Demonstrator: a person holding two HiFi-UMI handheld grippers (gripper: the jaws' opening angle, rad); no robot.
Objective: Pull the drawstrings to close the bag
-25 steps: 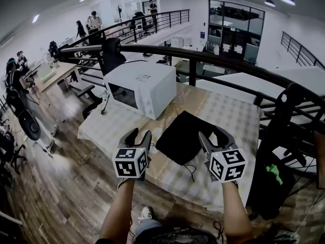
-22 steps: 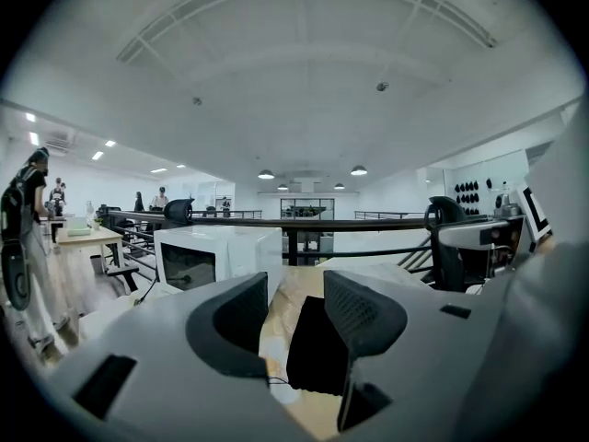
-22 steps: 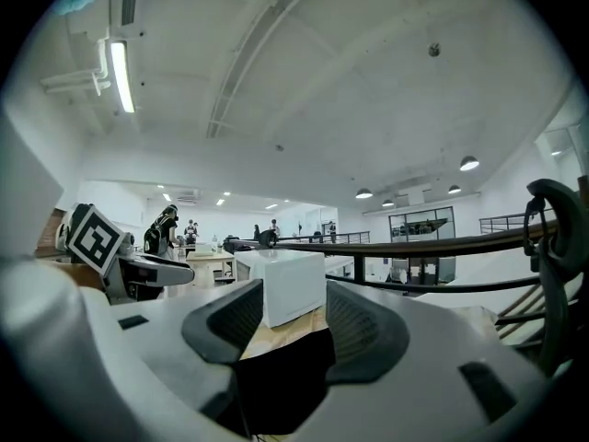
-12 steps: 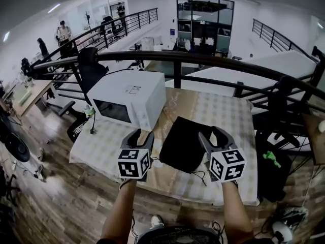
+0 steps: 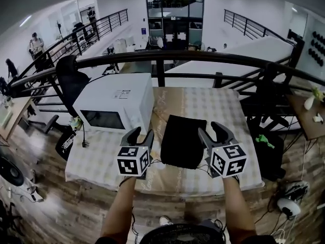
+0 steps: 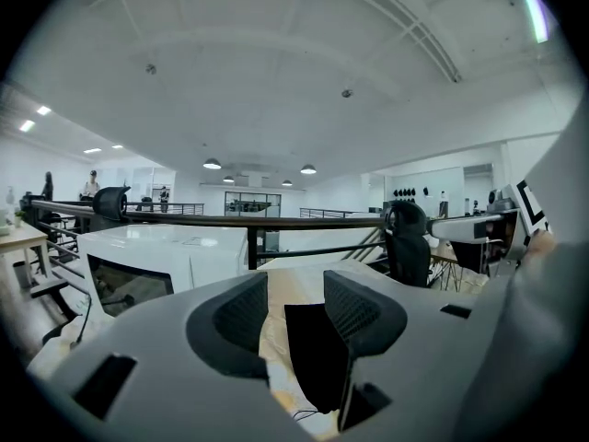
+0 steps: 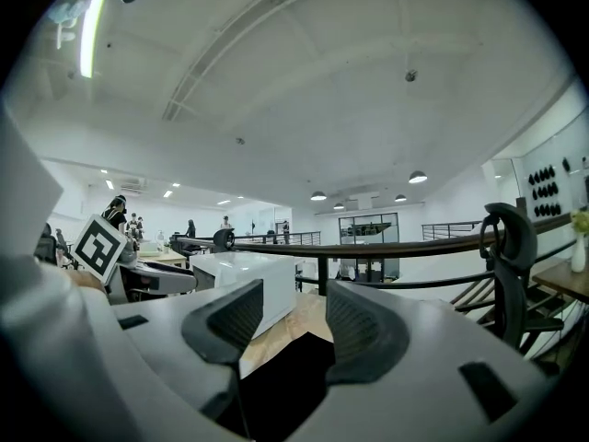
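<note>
Between the left gripper [image 5: 140, 134] and the right gripper [image 5: 214, 130], a black bag [image 5: 182, 139] is lying flat on the bench [image 5: 223, 103].
The left gripper is hovering near the bag's left edge, its jaws standing apart with nothing between them. The right gripper is hanging by the bag's right edge, its jaws likewise apart and gripping nothing. Both are pointing away from the person, across the bench. A thin drawstring [image 5: 202, 169] is trailing from the bag's near edge, just inside the right gripper. A microwave [image 5: 116, 105] is sitting ahead and left of the left gripper.
</note>
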